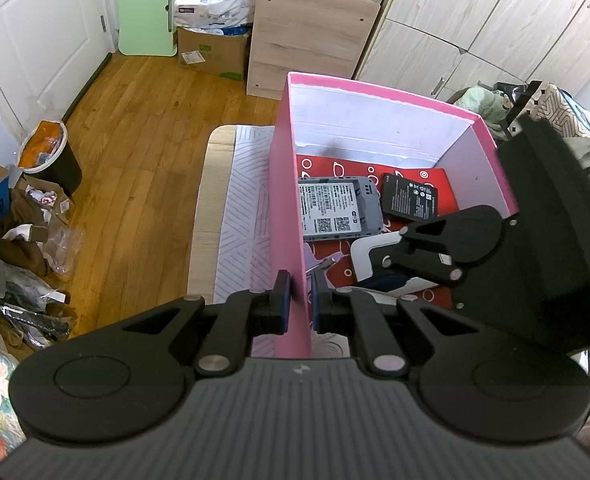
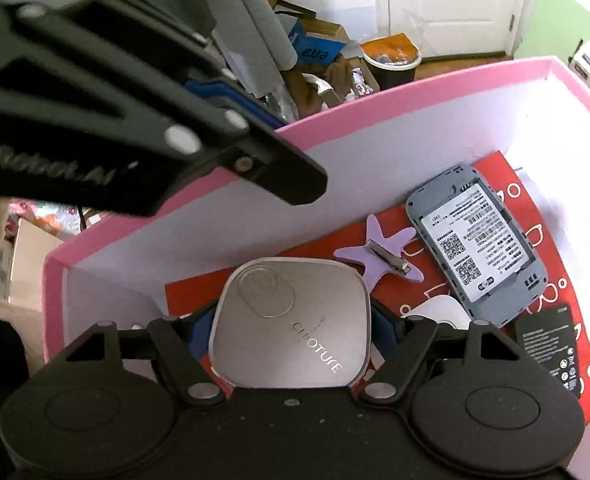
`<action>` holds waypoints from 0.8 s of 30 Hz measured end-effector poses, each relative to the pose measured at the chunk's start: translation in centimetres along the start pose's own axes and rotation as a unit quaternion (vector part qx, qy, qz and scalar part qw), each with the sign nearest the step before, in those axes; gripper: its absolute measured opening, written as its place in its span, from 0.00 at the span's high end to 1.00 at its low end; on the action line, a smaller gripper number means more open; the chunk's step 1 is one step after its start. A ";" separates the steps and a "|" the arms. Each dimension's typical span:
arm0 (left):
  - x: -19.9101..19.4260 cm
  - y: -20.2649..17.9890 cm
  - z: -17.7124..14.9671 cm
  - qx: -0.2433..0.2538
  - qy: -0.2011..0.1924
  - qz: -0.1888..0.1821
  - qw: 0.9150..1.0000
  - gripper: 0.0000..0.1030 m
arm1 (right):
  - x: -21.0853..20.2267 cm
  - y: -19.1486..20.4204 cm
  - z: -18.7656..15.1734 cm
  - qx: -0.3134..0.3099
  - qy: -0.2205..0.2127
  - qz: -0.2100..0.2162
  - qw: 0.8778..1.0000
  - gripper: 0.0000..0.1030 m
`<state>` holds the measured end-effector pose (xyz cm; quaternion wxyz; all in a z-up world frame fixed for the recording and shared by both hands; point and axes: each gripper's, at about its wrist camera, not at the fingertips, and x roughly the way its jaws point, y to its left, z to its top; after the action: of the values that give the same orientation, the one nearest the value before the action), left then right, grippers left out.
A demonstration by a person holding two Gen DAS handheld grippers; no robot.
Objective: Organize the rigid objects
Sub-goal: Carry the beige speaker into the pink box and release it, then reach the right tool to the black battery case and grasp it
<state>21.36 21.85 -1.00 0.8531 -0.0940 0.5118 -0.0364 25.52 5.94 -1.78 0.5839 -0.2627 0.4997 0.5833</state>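
Our left gripper pinches the pink box wall. Our right gripper clamps the silver case marked "CHIOTURE", near the QR-labelled grey device.

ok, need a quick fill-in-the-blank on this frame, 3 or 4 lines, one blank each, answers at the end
1. The left gripper is shut on the ____ wall of the box.
2. The right gripper holds a flat silver ____ between its fingers.
3. The purple hair clip is shaped like a ____.
4. The grey device lies inside the box beside a ____ battery.

Missing words: pink; case; star; black
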 end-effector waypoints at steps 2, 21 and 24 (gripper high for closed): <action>0.0 0.0 0.0 0.001 -0.001 0.001 1.000 0.92 | -0.8 0.0 -0.3 0.004 -0.008 0.000 1.000 0.21; 0.0 0.2 -0.1 -0.001 -0.004 0.000 1.000 0.92 | -17.9 -4.3 -13.5 0.163 -0.229 -0.114 0.953 0.21; -0.1 0.1 0.0 -0.004 -0.005 0.000 1.000 0.92 | -18.8 -5.5 -17.3 0.217 -0.243 -0.131 0.936 0.21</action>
<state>21.29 21.95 -1.00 0.8552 -0.0972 0.5079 -0.0338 29.33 -18.31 7.20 0.8017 -0.0433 0.4180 0.4251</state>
